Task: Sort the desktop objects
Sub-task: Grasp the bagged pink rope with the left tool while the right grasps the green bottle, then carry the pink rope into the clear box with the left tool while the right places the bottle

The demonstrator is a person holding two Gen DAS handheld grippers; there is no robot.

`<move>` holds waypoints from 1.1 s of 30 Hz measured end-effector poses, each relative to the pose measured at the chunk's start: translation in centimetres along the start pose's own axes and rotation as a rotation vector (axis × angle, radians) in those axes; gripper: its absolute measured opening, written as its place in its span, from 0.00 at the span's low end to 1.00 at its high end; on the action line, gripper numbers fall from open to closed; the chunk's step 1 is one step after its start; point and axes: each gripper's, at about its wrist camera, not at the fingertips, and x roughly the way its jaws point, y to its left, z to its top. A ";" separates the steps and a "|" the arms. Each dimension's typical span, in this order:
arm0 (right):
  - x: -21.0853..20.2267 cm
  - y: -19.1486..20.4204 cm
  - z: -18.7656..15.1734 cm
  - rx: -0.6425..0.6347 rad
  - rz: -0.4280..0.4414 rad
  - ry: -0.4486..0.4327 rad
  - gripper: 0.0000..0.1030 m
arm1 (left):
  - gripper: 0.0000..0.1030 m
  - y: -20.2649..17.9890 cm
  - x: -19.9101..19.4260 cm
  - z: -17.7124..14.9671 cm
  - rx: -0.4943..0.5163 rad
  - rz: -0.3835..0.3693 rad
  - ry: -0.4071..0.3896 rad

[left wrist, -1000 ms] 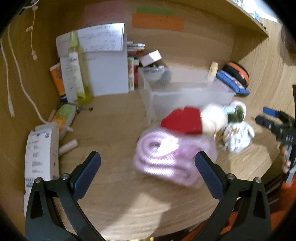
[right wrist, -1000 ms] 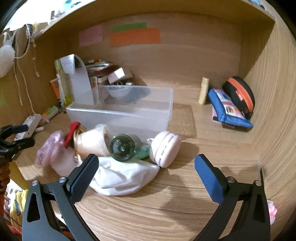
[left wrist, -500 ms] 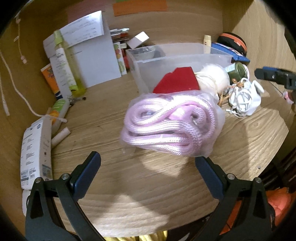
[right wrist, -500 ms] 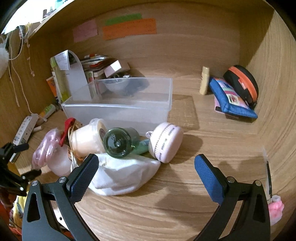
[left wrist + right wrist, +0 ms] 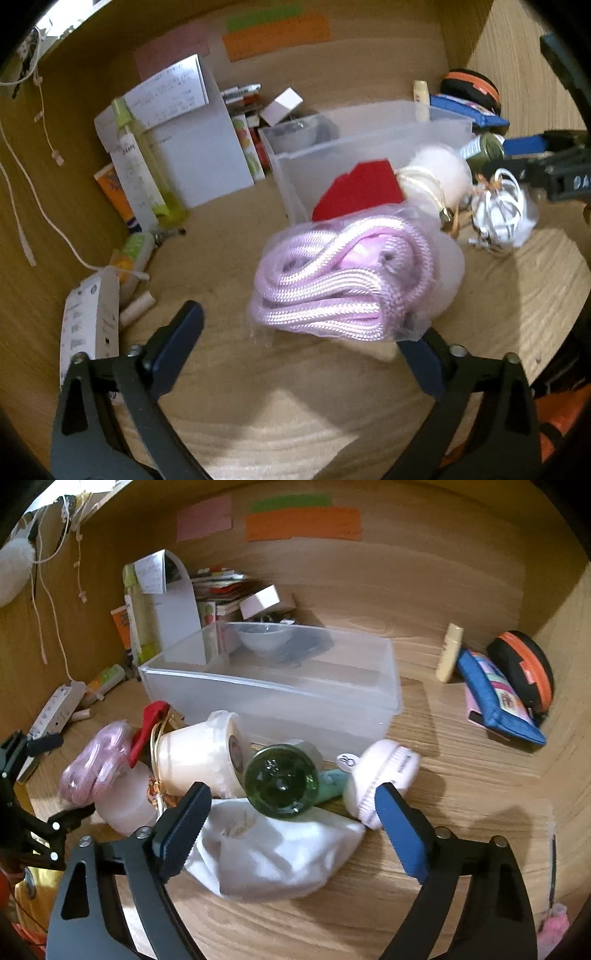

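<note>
A bag of pink rope lies on the desk just ahead of my open, empty left gripper; it also shows in the right wrist view. Behind it are a red card, a cream jar, a green glass bottle, a pink round brush and a white cloth bag. A clear plastic bin stands behind the pile. My right gripper is open and empty over the white cloth bag.
At the back left stand a white box, a yellow-green bottle and small packs. A power strip lies at the left. A blue pouch and a black-orange case sit at the right wall.
My left gripper has closed in on the pink rope bag, which now fills more of its view. My right gripper has moved forward and down over the white cloth bag. Both stay open.
</note>
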 end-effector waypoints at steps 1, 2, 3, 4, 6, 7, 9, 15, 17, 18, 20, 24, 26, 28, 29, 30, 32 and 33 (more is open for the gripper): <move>0.2 0.1 0.1 -0.006 -0.001 0.004 0.81 | 0.84 -0.1 0.1 0.2 0.001 -0.005 -0.001; 0.5 0.2 0.1 -0.012 -0.001 0.007 0.78 | 0.81 0.0 0.2 0.5 0.002 -0.006 -0.003; 0.8 0.3 0.3 -0.018 -0.001 0.013 0.75 | 0.80 0.0 0.3 0.7 0.002 -0.005 -0.006; 0.9 0.3 0.4 -0.020 0.001 0.018 0.73 | 0.80 0.1 0.3 0.9 -0.002 -0.006 -0.011; 1.1 0.3 0.6 -0.022 0.010 0.022 0.73 | 0.80 0.5 0.5 1.5 -0.023 -0.019 -0.019; 1.1 0.3 0.6 -0.023 0.014 0.023 0.72 | 0.80 0.7 0.5 1.7 -0.031 -0.029 -0.023; 1.2 0.2 0.8 -0.024 0.029 0.029 0.70 | 0.80 1.1 0.4 2.4 -0.044 -0.040 -0.038; 1.6 0.0 1.3 -0.019 0.073 0.055 0.62 | 0.81 1.5 1.0 4.4 -0.028 -0.034 -0.065; 1.8 0.1 1.3 -0.021 0.075 0.061 0.61 | 0.81 1.5 1.6 4.9 -0.018 -0.040 -0.053; 1.9 0.1 1.4 -0.020 0.078 0.065 0.61 | 0.81 1.5 2.0 5.1 -0.010 -0.050 -0.046; 2.1 0.0 1.4 -0.013 0.088 0.073 0.61 | 0.81 1.4 2.7 5.4 0.001 -0.065 -0.029; 2.6 -0.4 1.7 0.006 0.103 0.087 0.57 | 0.72 1.1 4.4 5.4 0.004 -0.101 0.013; 2.7 -0.6 1.8 0.011 0.076 0.093 0.37 | 0.52 0.9 4.8 5.2 0.007 -0.101 0.023; 2.6 -1.1 1.8 0.036 0.103 0.099 0.37 | 0.52 1.0 4.8 5.0 0.001 -0.077 0.019; 2.6 -1.5 1.9 0.055 0.115 0.097 0.37 | 0.50 1.3 4.6 5.0 -0.009 -0.082 0.012; 2.4 -1.7 1.9 0.070 0.122 0.092 0.37 | 0.48 1.7 4.4 5.0 -0.025 -0.089 0.002; 2.1 -1.9 2.0 0.076 0.125 0.080 0.37 | 0.36 2.4 3.7 5.2 -0.053 -0.097 -0.015; 1.8 -1.9 2.1 0.075 0.128 0.071 0.37 | 0.36 2.7 3.4 5.3 -0.063 -0.095 -0.021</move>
